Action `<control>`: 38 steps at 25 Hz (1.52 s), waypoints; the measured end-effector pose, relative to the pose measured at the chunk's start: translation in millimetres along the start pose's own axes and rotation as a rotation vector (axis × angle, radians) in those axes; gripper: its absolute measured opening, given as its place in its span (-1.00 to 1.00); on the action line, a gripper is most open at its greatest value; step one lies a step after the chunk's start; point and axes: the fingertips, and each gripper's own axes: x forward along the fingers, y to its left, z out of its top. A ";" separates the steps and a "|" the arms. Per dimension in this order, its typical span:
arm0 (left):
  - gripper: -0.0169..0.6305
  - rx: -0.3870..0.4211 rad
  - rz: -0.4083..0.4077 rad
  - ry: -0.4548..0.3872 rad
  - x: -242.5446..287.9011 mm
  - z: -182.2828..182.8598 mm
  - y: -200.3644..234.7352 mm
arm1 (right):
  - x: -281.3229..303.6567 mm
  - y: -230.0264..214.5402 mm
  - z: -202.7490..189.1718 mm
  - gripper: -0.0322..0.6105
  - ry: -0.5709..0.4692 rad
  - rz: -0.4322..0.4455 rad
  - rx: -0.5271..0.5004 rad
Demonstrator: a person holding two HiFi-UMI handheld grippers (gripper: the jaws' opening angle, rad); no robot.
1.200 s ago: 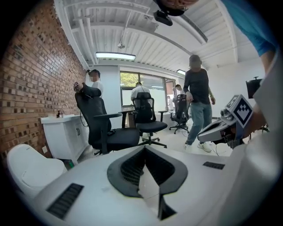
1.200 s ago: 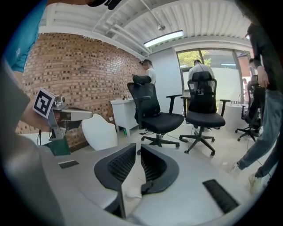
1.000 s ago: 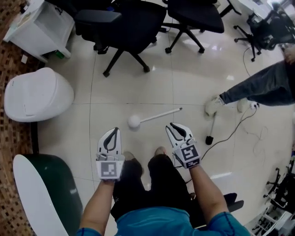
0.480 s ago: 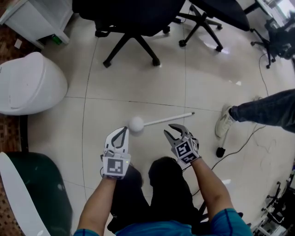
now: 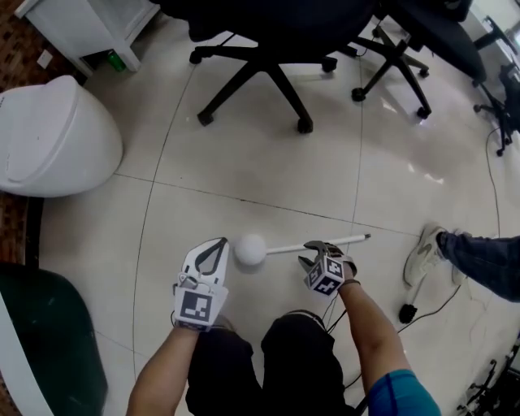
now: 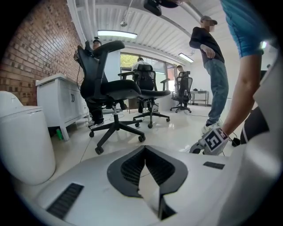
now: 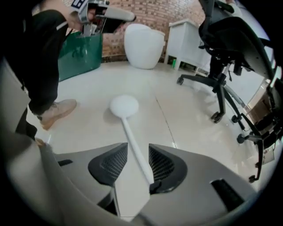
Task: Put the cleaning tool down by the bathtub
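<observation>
The cleaning tool (image 5: 250, 249) is a white stick with a round white ball head, and it looks to rest on the pale floor tiles. In the right gripper view its handle (image 7: 135, 150) runs between my right gripper's (image 7: 138, 148) jaws, which have just been opening and stand open around it. My right gripper (image 5: 313, 253) points steeply down at the handle. My left gripper (image 5: 219, 244) hovers just left of the ball head, shut and empty (image 6: 143, 149). The green bathtub (image 5: 45, 349) with its white rim sits at lower left, also behind the tool (image 7: 82, 53).
A white toilet (image 5: 57, 138) stands at the left. Black office chairs (image 5: 276, 49) fill the far side, beside a white cabinet (image 5: 89, 24). Another person's leg and shoe (image 5: 426, 256) and a black cable (image 5: 431, 305) are at the right. My own legs (image 5: 268, 366) are below.
Both grippers have sunk toward the floor and the view has come closer to it. The right gripper has tipped downward over the handle and its jaws stand wider.
</observation>
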 end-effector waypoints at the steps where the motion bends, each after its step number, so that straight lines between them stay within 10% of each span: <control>1: -0.95 -0.015 0.010 -0.005 1.3 -0.6 4.9 | 16.7 -2.5 -6.8 -0.35 0.028 0.018 -0.024; 11: -0.95 -0.031 -0.010 -0.021 9.1 5.4 1.0 | 90.3 11.4 -61.5 -0.20 0.257 0.178 -0.199; 23: -0.95 -0.008 0.018 -0.001 9.9 -2.7 8.1 | 79.5 22.5 -62.7 -0.62 0.257 0.110 0.073; 29: -0.95 -0.018 0.070 0.063 -27.3 25.9 3.1 | -24.5 15.8 -10.3 -0.62 0.192 0.050 0.120; 38: -0.95 -0.048 0.090 0.029 -138.6 202.8 -9.3 | -253.1 12.8 101.6 -0.63 0.121 -0.023 0.194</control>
